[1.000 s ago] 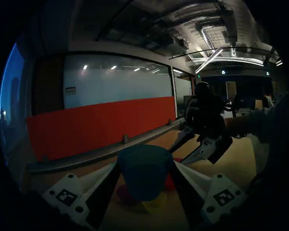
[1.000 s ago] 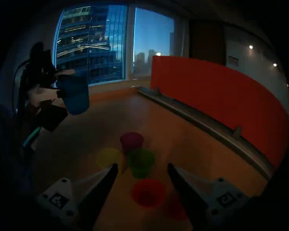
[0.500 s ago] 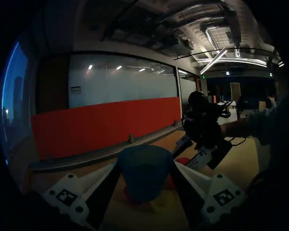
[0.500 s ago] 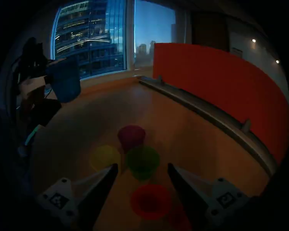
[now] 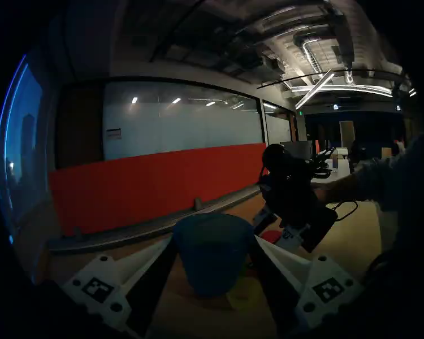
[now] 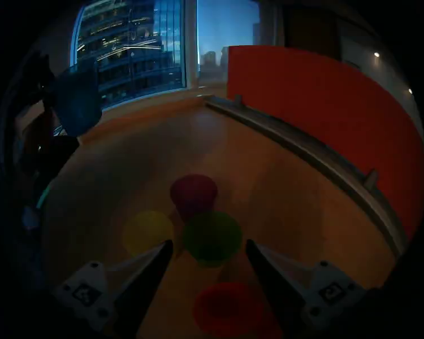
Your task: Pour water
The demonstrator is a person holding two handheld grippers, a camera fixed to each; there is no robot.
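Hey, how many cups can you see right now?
5. The blue cup is held in the left gripper; on the table stand the purple cup, yellow cup, green cup and red cup. Dim light could hide others.

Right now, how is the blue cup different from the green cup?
The blue cup is pinched between the fingers of the left gripper, up off the table; the green cup stands free on the table. The blue cup is on its own; the green cup has a purple cup, a yellow cup and a red cup close around it. One is blue, the other green. Both are open-topped, tapered cups.
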